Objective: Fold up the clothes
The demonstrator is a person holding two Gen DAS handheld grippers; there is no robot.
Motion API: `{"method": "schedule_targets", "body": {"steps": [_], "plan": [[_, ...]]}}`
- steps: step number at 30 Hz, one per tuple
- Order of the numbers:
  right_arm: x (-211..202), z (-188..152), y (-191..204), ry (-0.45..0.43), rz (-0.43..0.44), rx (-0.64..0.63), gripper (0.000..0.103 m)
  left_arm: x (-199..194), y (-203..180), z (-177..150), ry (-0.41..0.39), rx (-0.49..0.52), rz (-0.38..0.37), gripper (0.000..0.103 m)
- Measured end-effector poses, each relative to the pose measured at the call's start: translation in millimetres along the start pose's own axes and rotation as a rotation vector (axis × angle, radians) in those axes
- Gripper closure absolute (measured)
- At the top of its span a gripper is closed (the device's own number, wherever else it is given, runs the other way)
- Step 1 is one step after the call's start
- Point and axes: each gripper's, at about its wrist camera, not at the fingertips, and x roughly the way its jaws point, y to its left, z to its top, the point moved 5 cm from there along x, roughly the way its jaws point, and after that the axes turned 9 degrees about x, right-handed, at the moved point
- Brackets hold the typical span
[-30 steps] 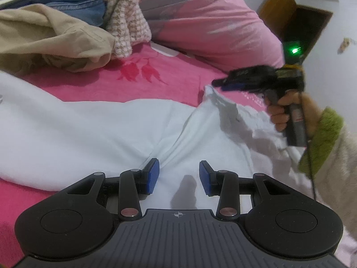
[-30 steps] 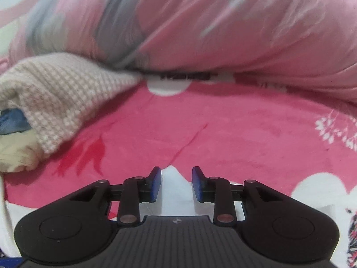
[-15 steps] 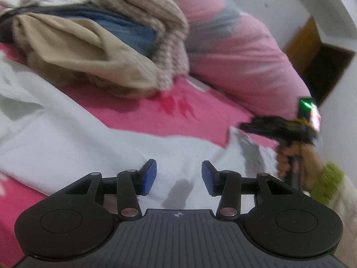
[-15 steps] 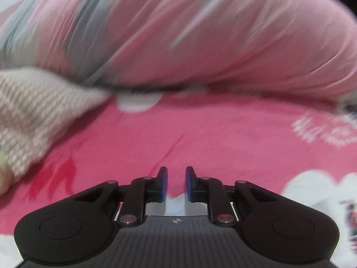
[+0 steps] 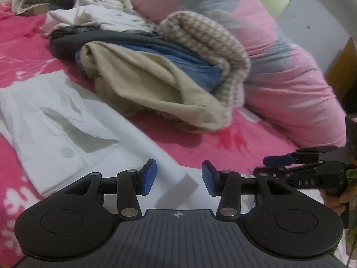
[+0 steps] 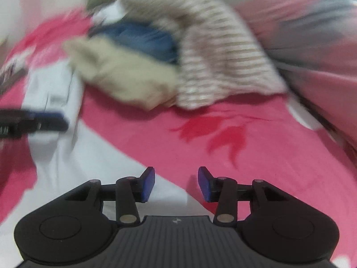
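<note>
A white buttoned garment (image 5: pixel 73 131) lies flat on the pink bed sheet (image 5: pixel 189 143), reaching from the far left to under both grippers. My left gripper (image 5: pixel 179 179) hangs open just above its near edge, nothing between the blue pads. In the same view the right gripper (image 5: pixel 290 165) shows side-on at the far right, held by a hand (image 5: pixel 339 198). The right wrist view is blurred: my right gripper (image 6: pixel 176 184) is open over the garment's edge (image 6: pixel 93 156) and the sheet, and the left gripper's tip (image 6: pixel 44 120) shows at the left.
A heap of unfolded clothes sits behind: a beige piece (image 5: pixel 151 89), blue denim (image 5: pixel 189 64), a brown-and-white knit (image 5: pixel 214 47), dark and cream items. A large pink and grey duvet (image 5: pixel 279 67) fills the back right. A wooden cabinet (image 5: pixel 343 71) stands at the right edge.
Both grippers swung left along the white garment. The right gripper's jaws, nearly closed on the cloth corner half a second ago, now stand wide open. The left stayed open.
</note>
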Motion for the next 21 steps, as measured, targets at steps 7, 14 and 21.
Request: {"method": "schedule_targets", "body": {"steps": [7, 14, 21], "plan": [[17.2, 2.8, 32.2, 0.112, 0.059, -0.160, 0.096, -1.1, 7.9, 2.3, -0.013, -0.008, 0.063, 0.058], [8.4, 11.0, 41.7, -0.046, 0.060, -0.189, 0.103, -3.1, 13.2, 2.9, -0.028, -0.016, 0.117, 0.058], [34.6, -0.4, 40.8, -0.166, 0.035, -0.173, 0.103, -4.5, 17.4, 3.1, -0.039, -0.021, 0.159, 0.058]]}}
